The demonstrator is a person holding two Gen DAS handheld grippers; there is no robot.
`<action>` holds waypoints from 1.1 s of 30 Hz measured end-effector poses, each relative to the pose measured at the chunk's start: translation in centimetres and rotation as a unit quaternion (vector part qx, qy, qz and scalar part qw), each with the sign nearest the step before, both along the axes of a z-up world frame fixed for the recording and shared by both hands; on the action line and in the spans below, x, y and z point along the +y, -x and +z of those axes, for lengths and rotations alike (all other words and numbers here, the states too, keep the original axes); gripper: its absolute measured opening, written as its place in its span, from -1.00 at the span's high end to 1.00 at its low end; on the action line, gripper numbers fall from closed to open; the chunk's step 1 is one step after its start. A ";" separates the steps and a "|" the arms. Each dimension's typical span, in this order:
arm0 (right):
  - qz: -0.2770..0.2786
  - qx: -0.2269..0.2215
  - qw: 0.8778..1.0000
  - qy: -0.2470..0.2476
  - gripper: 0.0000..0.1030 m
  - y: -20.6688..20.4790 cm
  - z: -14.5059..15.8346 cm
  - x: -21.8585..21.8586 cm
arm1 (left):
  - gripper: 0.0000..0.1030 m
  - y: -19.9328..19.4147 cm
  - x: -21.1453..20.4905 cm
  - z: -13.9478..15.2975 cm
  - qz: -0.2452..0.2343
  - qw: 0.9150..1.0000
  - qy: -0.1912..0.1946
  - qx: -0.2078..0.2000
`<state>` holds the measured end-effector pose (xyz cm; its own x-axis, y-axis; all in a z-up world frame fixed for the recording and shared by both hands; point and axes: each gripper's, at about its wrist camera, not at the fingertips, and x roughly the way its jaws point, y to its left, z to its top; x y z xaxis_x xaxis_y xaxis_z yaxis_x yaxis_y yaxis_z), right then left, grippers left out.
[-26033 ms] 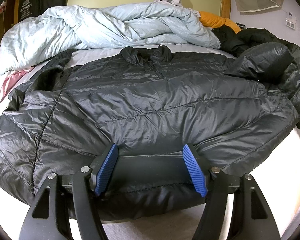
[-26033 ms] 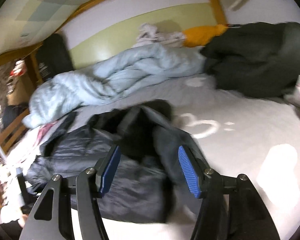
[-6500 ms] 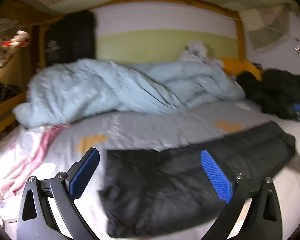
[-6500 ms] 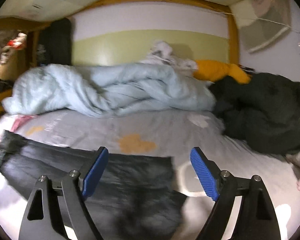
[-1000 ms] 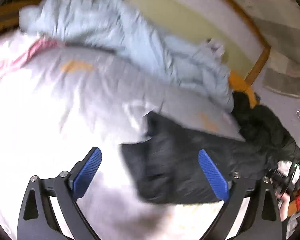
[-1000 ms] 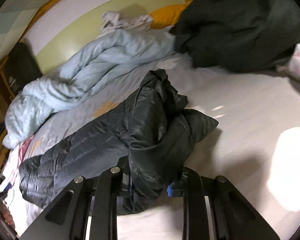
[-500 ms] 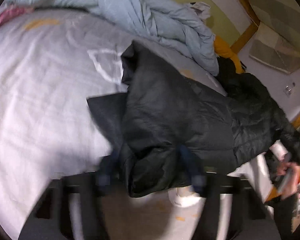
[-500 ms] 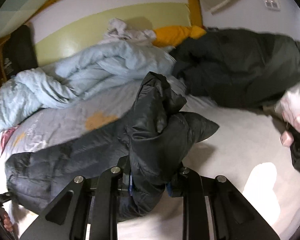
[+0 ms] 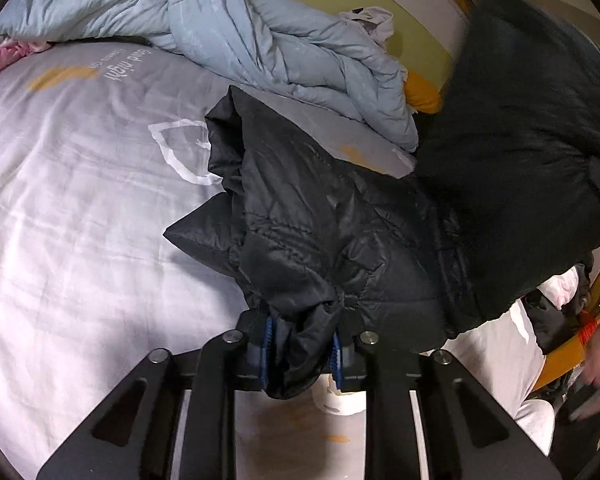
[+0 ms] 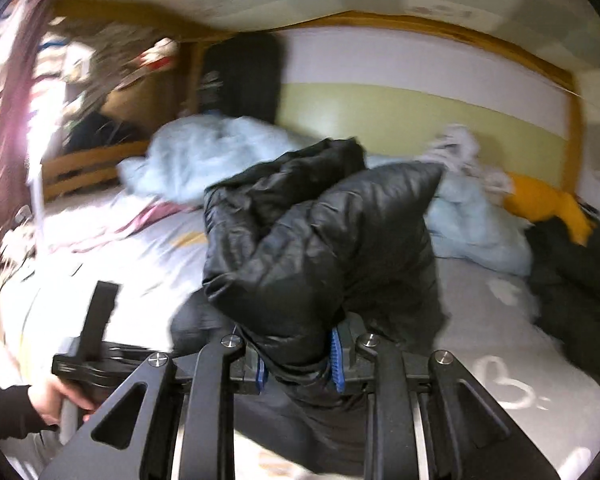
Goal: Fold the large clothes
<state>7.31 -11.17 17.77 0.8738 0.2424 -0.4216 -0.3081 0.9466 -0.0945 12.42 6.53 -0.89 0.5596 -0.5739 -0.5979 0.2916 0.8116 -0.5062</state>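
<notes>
Now, left tongs [image 9: 301,346] clenched on a bunched edge of black puffer jacket [image 9: 319,216] | right tongs [image 10: 300,364] clenched on another bunch of it, raised | jacket partly lifted over grey bed sheet [image 9: 80,200] | pale blue duvet [image 9: 260,28] behind.

Black puffer jacket [image 9: 339,220] bunched, lifted partly off the bed.

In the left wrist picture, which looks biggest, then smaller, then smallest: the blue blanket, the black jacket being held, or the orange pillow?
1. Black jacket and blue blanket: alike; the jacket is nearer, so unsure.
2. Orange pillow: smallest, mostly hidden.
</notes>
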 end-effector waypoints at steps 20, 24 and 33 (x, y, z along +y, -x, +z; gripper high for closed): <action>0.007 0.075 0.993 -0.095 -0.95 -2.0 -6.9 4.1 | -0.49 3.0 6.1 8.4 0.107 0.984 -0.007 -0.143; -0.045 0.059 0.991 -0.109 -0.95 0.1 -6.0 0.5 | -0.53 4.4 4.9 8.8 0.081 0.983 -0.028 -0.159; -0.219 0.084 0.968 -0.094 -0.91 -1.7 -6.4 -10.4 | -0.99 4.6 0.6 12.3 0.030 0.984 -0.011 -0.175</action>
